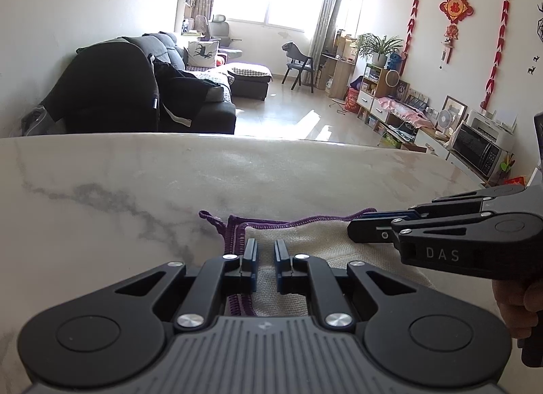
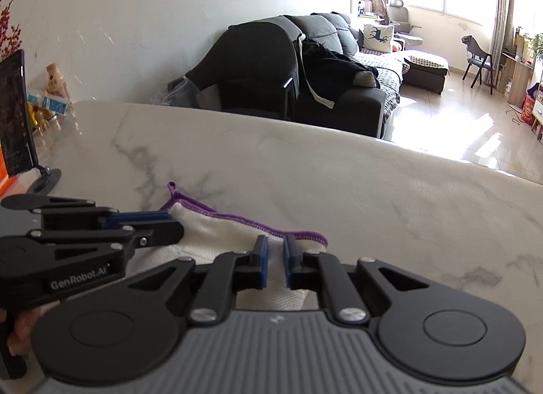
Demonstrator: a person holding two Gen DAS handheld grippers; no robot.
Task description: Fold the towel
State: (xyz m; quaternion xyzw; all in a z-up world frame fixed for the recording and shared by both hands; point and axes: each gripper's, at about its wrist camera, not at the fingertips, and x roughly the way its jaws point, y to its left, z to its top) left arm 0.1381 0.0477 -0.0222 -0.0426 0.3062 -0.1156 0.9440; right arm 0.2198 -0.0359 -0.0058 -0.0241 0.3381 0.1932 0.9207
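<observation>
A folded white towel (image 1: 315, 241) with purple stitched edging lies on the marble table (image 1: 135, 173); it also shows in the right wrist view (image 2: 217, 234). My left gripper (image 1: 265, 248) is over the towel's left end, its jaws a small gap apart with nothing between them. My right gripper (image 2: 274, 246) is over the towel's right end, its jaws likewise slightly apart and empty. Each gripper shows in the other's view, the right gripper (image 1: 356, 227) and the left gripper (image 2: 176, 224), low over the towel.
A phone on a stand (image 2: 17, 115) and small packages (image 2: 51, 102) sit at the table's far left. Beyond the table's far edge are a dark sofa (image 1: 142, 88), a chair (image 1: 300, 61) and shelving (image 1: 390, 102) along the right wall.
</observation>
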